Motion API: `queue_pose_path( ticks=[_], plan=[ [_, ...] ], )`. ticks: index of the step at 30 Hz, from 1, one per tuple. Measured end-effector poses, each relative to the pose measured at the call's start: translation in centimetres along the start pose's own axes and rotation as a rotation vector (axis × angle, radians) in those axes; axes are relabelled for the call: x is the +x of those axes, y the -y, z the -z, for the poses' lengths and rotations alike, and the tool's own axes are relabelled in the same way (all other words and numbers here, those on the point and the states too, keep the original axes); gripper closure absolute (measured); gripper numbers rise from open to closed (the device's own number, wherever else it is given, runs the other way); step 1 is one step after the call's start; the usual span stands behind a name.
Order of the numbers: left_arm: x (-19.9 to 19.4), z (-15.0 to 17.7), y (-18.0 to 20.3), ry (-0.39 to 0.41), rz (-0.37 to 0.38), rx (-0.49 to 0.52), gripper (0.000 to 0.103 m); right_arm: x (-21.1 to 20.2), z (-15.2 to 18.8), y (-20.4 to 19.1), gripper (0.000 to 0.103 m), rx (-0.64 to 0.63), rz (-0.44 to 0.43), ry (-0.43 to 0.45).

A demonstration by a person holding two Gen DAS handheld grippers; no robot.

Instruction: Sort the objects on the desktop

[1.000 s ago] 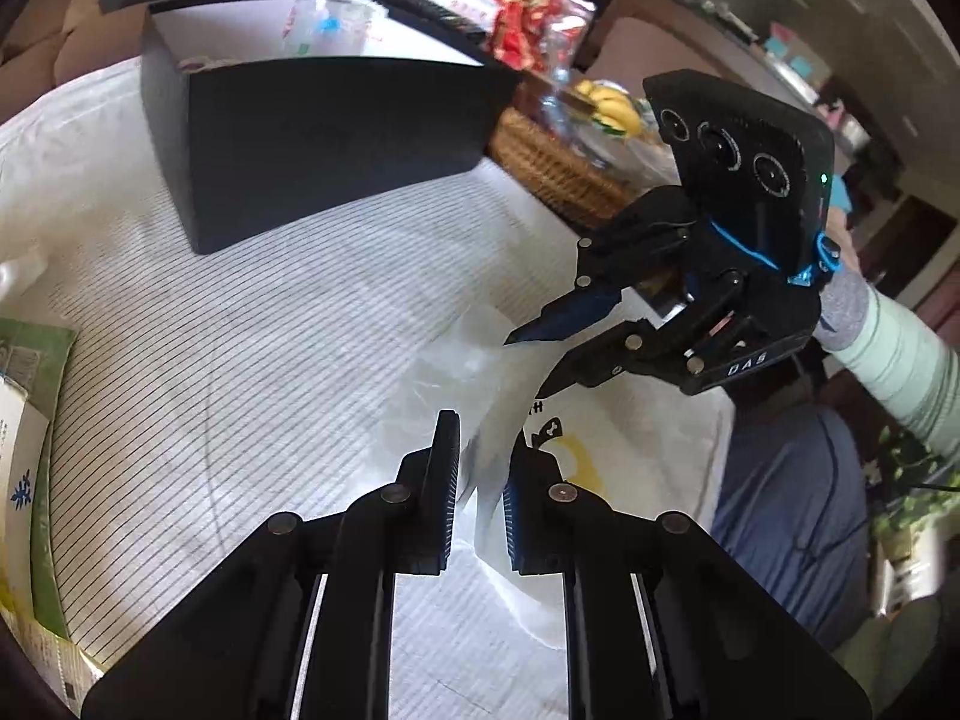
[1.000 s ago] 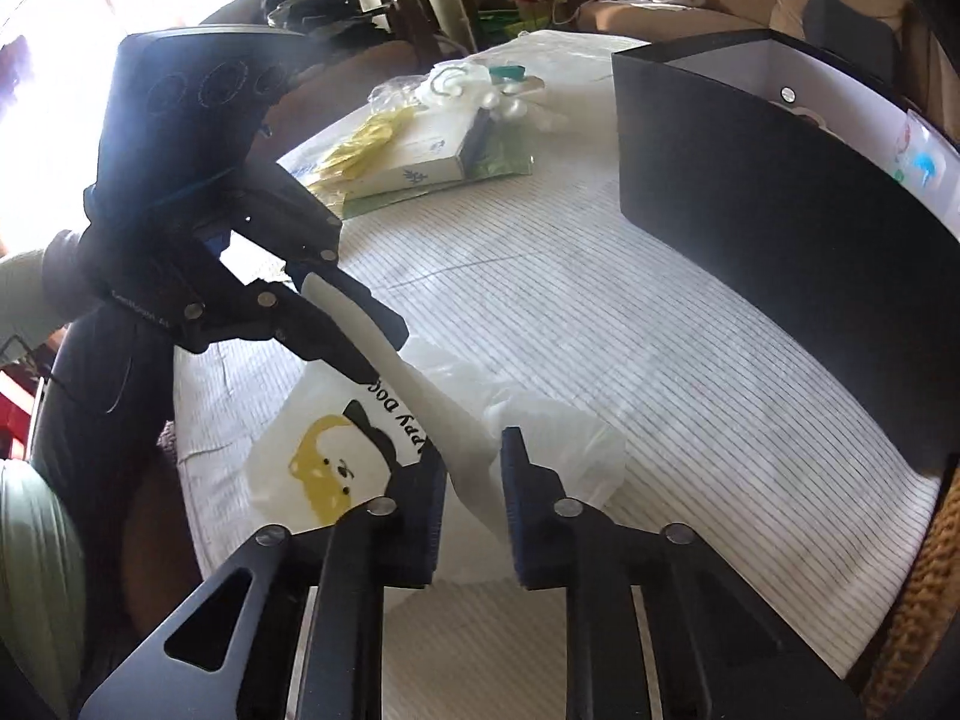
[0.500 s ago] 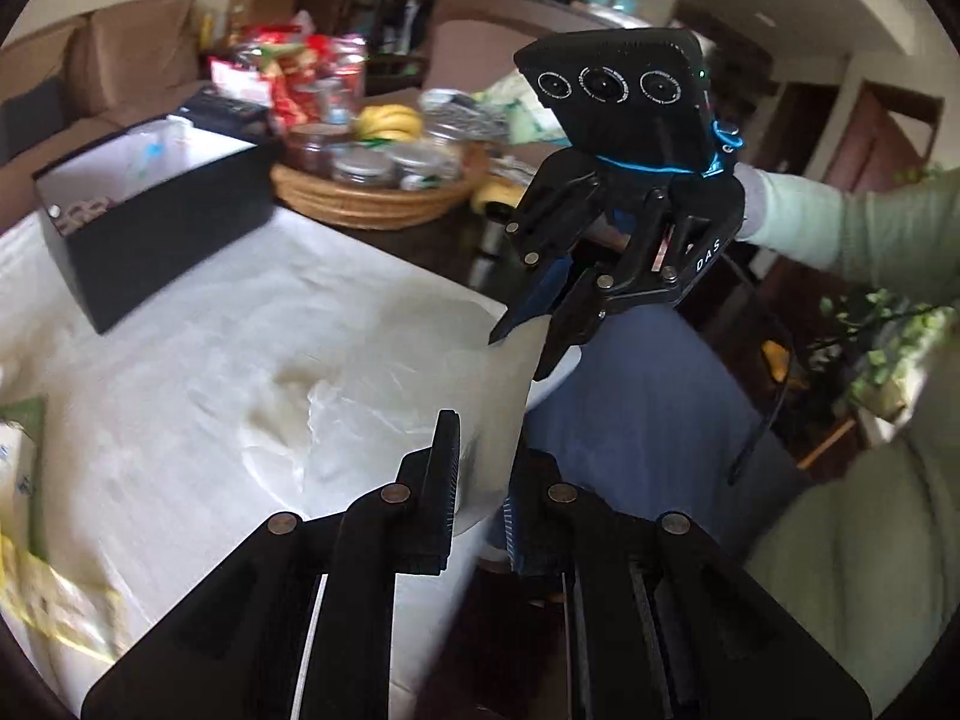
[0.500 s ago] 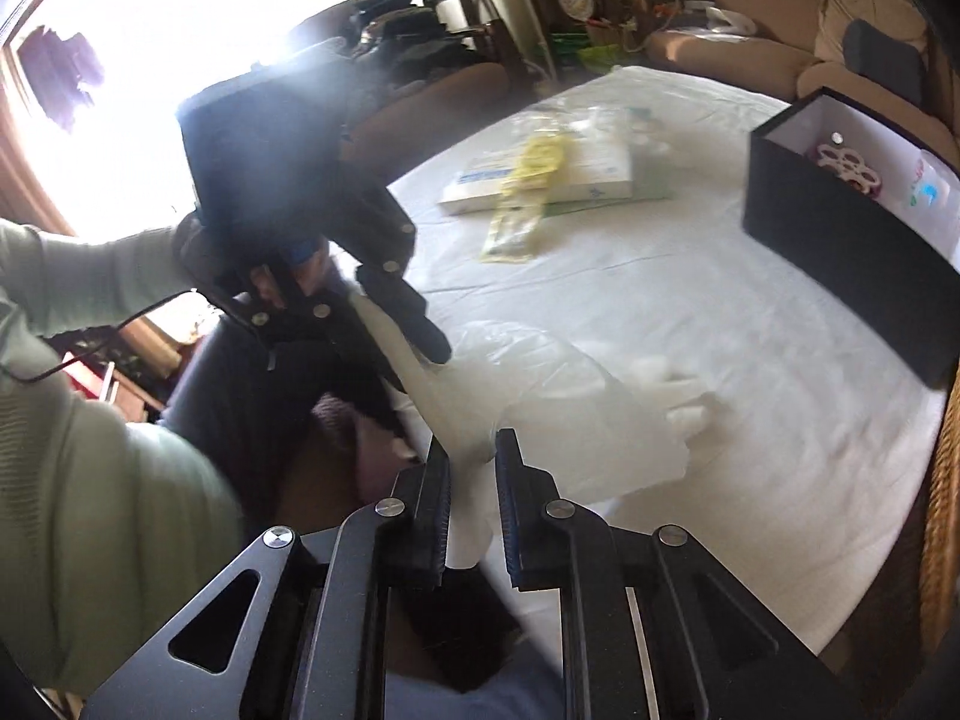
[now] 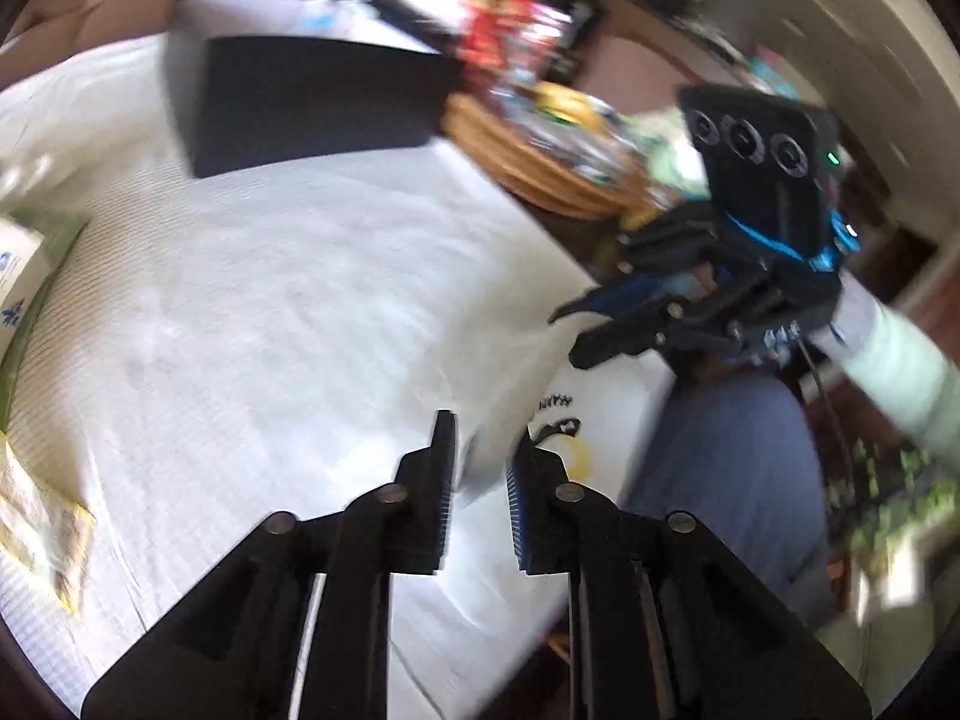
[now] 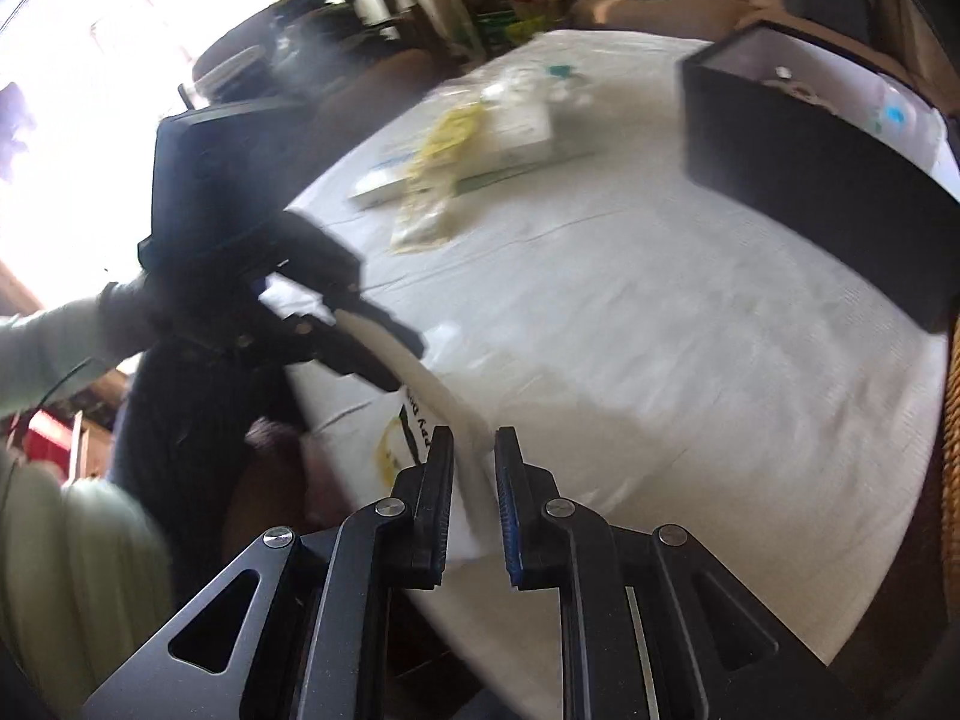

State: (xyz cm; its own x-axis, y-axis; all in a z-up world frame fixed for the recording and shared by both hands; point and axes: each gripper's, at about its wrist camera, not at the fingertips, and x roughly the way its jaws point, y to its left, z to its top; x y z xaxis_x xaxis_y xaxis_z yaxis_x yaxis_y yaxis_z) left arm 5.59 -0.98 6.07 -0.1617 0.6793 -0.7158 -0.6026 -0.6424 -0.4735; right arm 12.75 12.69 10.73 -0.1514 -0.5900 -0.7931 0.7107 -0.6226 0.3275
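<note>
Both claws clenched the plastic bag (image 6: 384, 450) at lower centre. The left gripper (image 5: 480, 480) and right gripper (image 6: 474, 480) stretched it between them, probably to open it.

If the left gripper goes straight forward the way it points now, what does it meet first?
Probably the white plastic bag: the left gripper already has a fold of it between its fingers. Beyond the bag lies the right gripper, but blur leaves depth uncertain.
</note>
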Motion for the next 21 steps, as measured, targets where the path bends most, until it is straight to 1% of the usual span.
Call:
queue_pose_path(
  ticks=[1, 2, 3, 4, 5, 6, 7, 8, 9, 10, 12, 13, 14, 15, 16, 17, 18, 19, 21],
  plan=[
    [0.7, -0.4, -0.9, -0.010, -0.027, -0.030, 0.064, 0.7, -0.5, 1.0, 0.090, 0.011, 0.014, 0.001],
    [1.2, -0.6, -1.7, -0.019, -0.067, -0.061, 0.058, 1.3, -0.8, 1.7, 0.090, 0.016, 0.038, 0.004],
    [1.3, -0.5, -2.3, -0.019, -0.091, -0.086, 0.054, 1.9, -0.9, 2.4, 0.090, 0.028, 0.042, 0.005],
    [1.1, -0.4, -2.6, -0.010, -0.087, -0.107, 0.054, 2.4, -1.0, 3.0, 0.089, 0.046, 0.035, 0.004],
    [0.4, -0.2, -2.9, 0.019, -0.065, -0.133, 0.054, 2.9, -1.0, 3.4, 0.085, 0.062, 0.039, 0.008],
    [-0.3, 0.0, -3.2, 0.045, -0.059, -0.147, 0.052, 3.1, -1.0, 3.6, 0.084, 0.072, 0.046, 0.016],
    [-1.0, 0.3, -3.0, 0.068, -0.066, -0.154, 0.048, 3.2, -1.0, 3.5, 0.080, 0.072, 0.069, 0.028],
    [-1.4, 0.6, -2.7, 0.082, -0.074, -0.152, 0.046, 3.1, -1.0, 3.4, 0.066, 0.072, 0.096, 0.045],
    [-1.5, 1.0, -2.2, 0.083, -0.082, -0.146, 0.044, 2.8, -0.9, 3.4, 0.058, 0.082, 0.118, 0.065],
    [-1.2, 1.3, -1.7, 0.073, -0.091, -0.138, 0.044, 2.2, -0.8, 3.5, 0.048, 0.107, 0.138, 0.094],
    [-0.1, 1.7, -0.7, 0.055, -0.130, -0.109, 0.044, 0.2, -0.1, 3.9, 0.044, 0.207, 0.156, 0.195],
    [0.5, 1.9, -0.4, 0.052, -0.153, -0.100, 0.044, -0.6, 0.5, 4.2, 0.038, 0.275, 0.163, 0.227],
    [1.2, 2.0, -0.3, 0.046, -0.165, -0.107, 0.044, -1.1, 1.2, 4.5, 0.030, 0.339, 0.158, 0.252],
    [1.8, 2.1, -0.4, 0.041, -0.153, -0.131, 0.044, -1.3, 1.8, 4.7, 0.027, 0.390, 0.145, 0.264],
    [2.1, 2.3, -0.7, 0.046, -0.132, -0.163, 0.041, -1.2, 2.5, 4.9, 0.026, 0.439, 0.133, 0.262],
    [2.1, 3.1, -1.3, 0.054, -0.118, -0.185, 0.040, -0.9, 3.1, 5.1, 0.026, 0.486, 0.124, 0.244],
    [2.1, 3.3, -1.6, 0.067, -0.093, -0.210, 0.040, -0.4, 3.5, 5.5, 0.026, 0.535, 0.120, 0.215],
    [2.3, 3.4, -2.2, 0.077, -0.073, -0.223, 0.039, 0.0, 4.1, 5.8, 0.026, 0.591, 0.102, 0.207],
    [1.9, 3.6, -3.0, 0.109, -0.028, -0.262, 0.039, 1.0, 5.2, 6.3, 0.026, 0.688, 0.020, 0.212]
  ],
)
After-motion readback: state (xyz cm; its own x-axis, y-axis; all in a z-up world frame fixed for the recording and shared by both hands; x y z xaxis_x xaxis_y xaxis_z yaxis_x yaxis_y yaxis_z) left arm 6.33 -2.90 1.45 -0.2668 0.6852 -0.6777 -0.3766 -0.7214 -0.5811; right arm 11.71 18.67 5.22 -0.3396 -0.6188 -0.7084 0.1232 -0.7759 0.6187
